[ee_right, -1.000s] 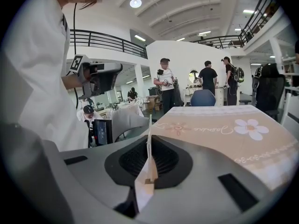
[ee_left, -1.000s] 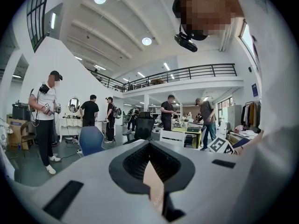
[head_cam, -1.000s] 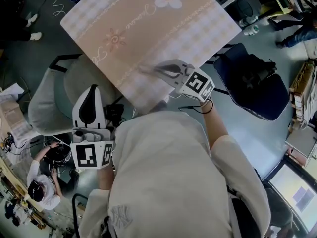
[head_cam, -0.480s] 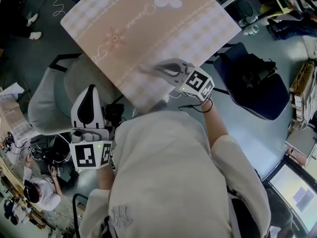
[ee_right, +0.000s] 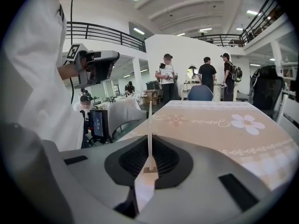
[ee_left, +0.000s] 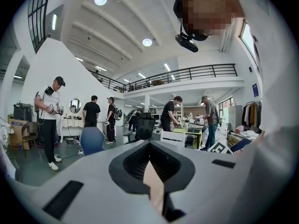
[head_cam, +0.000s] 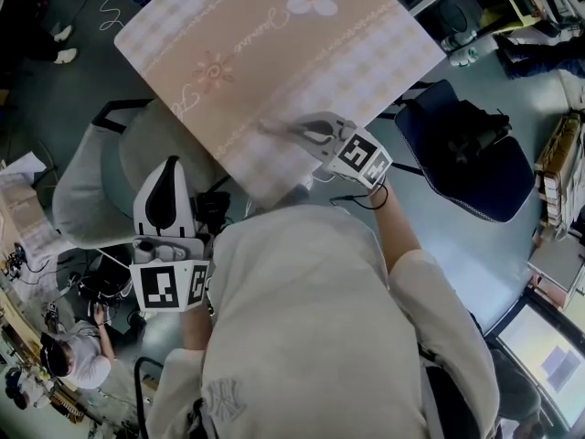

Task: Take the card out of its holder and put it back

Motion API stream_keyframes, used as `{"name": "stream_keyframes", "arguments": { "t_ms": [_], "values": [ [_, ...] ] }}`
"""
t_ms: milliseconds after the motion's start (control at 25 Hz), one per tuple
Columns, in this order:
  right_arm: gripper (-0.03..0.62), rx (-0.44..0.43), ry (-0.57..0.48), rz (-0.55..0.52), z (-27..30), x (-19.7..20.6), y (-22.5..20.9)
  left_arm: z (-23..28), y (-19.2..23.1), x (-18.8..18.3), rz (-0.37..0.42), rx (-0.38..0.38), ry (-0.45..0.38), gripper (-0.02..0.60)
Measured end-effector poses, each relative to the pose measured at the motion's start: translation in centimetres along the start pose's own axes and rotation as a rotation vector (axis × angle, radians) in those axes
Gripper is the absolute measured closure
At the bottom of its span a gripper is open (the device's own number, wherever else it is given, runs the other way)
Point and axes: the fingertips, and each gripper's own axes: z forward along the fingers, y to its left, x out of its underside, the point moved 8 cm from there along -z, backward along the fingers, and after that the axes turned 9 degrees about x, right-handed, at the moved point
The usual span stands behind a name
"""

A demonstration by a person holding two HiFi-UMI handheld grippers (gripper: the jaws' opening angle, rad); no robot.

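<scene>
- Big open workshop hall with a railed upper gallery and ceiling lights; several people [ee_left: 49,111] stand around desks in the background, none of them near the work.
- Table [head_cam: 274,53] under a pink checked cloth printed with flowers; nothing lies on the part in view, so both task items are being worked in the air rather than on the surface.
- Grey chair [head_cam: 91,181] sits beside the table's near corner, below the left gripper; a dark blue chair [head_cam: 466,154] stands on the other side.
- Left gripper [head_cam: 167,174] is held off the table, over the grey chair and close to the person's body. Its jaws are pressed together on a flat tan piece, which I take to be the holder [ee_left: 154,190], probably kept steady as the target for re-insertion.
- Right gripper [head_cam: 274,128] reaches over the near edge of the table, tilted slightly downward. Its jaws are squeezed onto the lower end of the card [ee_right: 149,125].
- Card: thin and white, seen edge-on, standing upright out of the right jaws. It is out of the holder and well apart from it. Gripping it by one end leaves the other end free to slide in.
- Judged stage: removal looks done and the return not yet begun; the two grippers need to come together first.
</scene>
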Motion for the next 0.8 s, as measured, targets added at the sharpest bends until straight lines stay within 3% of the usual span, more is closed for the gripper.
{"name": "stream_keyframes", "arguments": {
  "t_ms": [480,800],
  "values": [
    [0.539,0.058,-0.087,0.059,-1.3,-2.2,-0.7,-0.7,0.0,0.2,-0.001,0.007,-0.012,0.581],
    [0.523,0.151,-0.180,0.099,-3.0,-4.0,-1.2,-1.1,-0.4,0.3,-0.001,0.036,-0.022,0.581]
  ]
}}
